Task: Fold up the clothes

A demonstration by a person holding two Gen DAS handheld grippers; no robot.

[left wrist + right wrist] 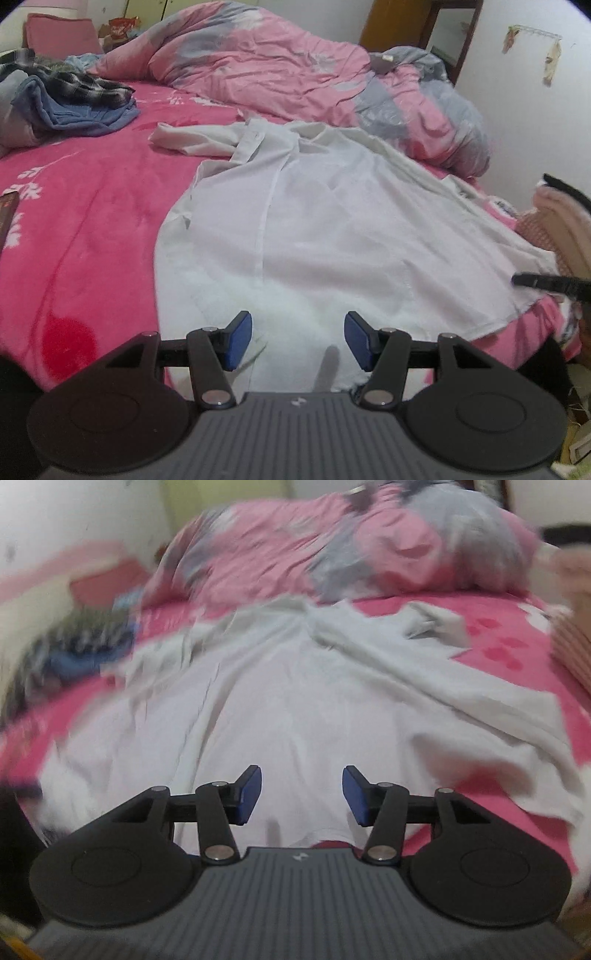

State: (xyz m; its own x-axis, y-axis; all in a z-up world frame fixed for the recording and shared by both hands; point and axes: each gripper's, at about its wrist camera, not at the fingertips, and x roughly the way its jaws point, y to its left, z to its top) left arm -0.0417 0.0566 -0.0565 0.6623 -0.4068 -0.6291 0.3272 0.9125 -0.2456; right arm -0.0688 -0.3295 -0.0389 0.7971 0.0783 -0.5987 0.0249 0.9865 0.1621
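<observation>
**White shirt spread on the bed, both grippers poised at its near hem**

The white shirt (332, 221) lies flat on the pink bedsheet (92, 221), collar toward the far end by the rumpled pink-and-grey quilt (277, 62), hem nearest the person; its long axis runs straight away from both sets of fingers. One sleeve (192, 138) is thrown out to the left at the collar end; in the right wrist view the other sleeve (436, 624) lies crumpled to the right.

The left gripper (298, 339) hovers just above the hem, its blue pads well apart and holding nothing; the right gripper (302, 795) hangs over the same hem region, jaws likewise spread and empty, its view smeared by motion blur. In the left wrist view a dark finger of the right tool shows at the shirt's right edge, so I judge the right gripper nearer that side and the left nearer the button line and the left edge.

Counting: one white shirt laid out; two grippers; one heap of other clothes (70, 99) at the far left, plaid on blue, how many pieces I cannot tell; one quilt.

The shirt reads as spread flat, with no fold across its body.
</observation>
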